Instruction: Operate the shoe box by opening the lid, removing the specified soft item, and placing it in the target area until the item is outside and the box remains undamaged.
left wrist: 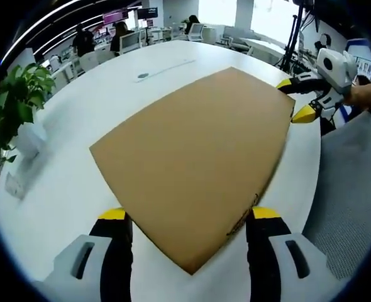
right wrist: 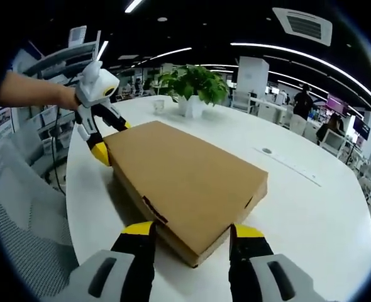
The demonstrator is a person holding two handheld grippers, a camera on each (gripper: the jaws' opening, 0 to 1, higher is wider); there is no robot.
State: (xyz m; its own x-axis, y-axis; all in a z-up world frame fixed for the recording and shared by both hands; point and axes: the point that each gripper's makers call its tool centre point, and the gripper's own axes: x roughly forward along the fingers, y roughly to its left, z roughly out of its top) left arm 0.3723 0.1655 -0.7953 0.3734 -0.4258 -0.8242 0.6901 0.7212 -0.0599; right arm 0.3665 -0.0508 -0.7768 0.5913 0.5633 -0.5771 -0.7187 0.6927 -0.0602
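Observation:
A closed brown cardboard shoe box lies flat on a round white table, its lid down. In the left gripper view, my left gripper is open, with its yellow-tipped jaws on either side of the box's near corner. My right gripper straddles the far right corner, held by a hand. In the right gripper view, my right gripper is open around the corner nearest to it. The left gripper sits at the far left corner. The box's contents are hidden.
A potted plant in a white pot and a white cup stand near the table's edge. A grey chair is beside the table. A small round disc lies on the tabletop. People sit at desks behind.

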